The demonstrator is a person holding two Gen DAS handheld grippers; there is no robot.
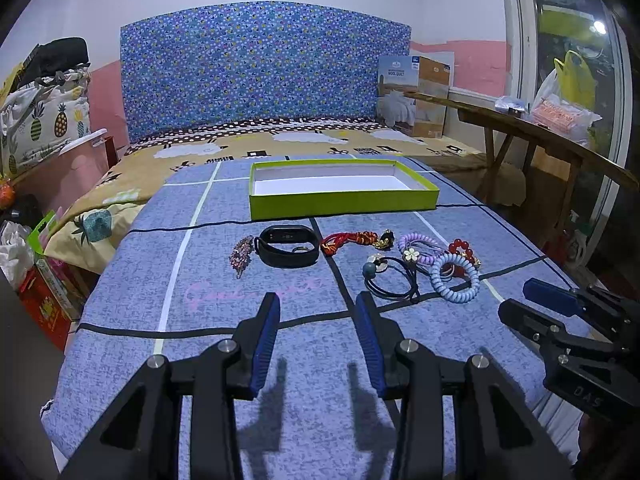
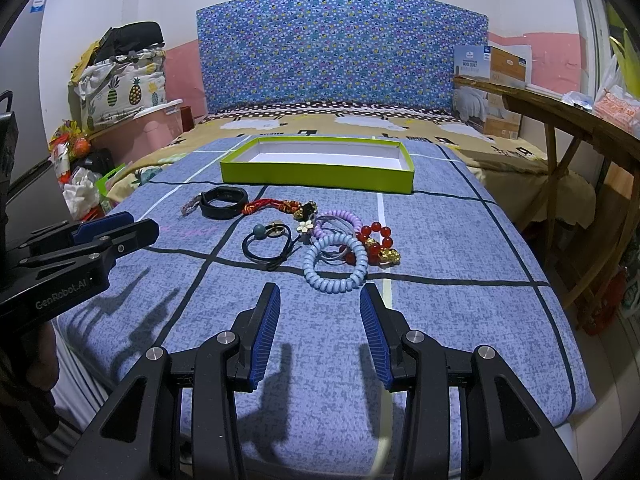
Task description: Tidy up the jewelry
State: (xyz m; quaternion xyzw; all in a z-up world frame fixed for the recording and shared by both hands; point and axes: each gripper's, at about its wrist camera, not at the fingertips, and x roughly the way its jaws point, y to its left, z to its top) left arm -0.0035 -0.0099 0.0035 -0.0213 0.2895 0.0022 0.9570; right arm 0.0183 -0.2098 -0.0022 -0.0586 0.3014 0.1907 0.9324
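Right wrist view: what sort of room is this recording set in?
Most likely a home bedroom: a bed with a blue patterned headboard, a stack of pineapple-print bedding by the wall, and a wool quilt box in the corner.

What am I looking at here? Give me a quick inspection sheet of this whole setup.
Surface: blue checked bedspread, black and white lines.
Job's things: empty lime-green cardboard box; in front, black smart band, beaded hair clip, red braided cord, black hair ties, purple coil tie, light-blue coil tie, red bead bracelet.
Clutter: bags left of bed, quilt carton.
Grippers: left gripper and right gripper open, holding nothing.
Cables: nothing seen.
Surroundings: blue patterned headboard, wooden bench.
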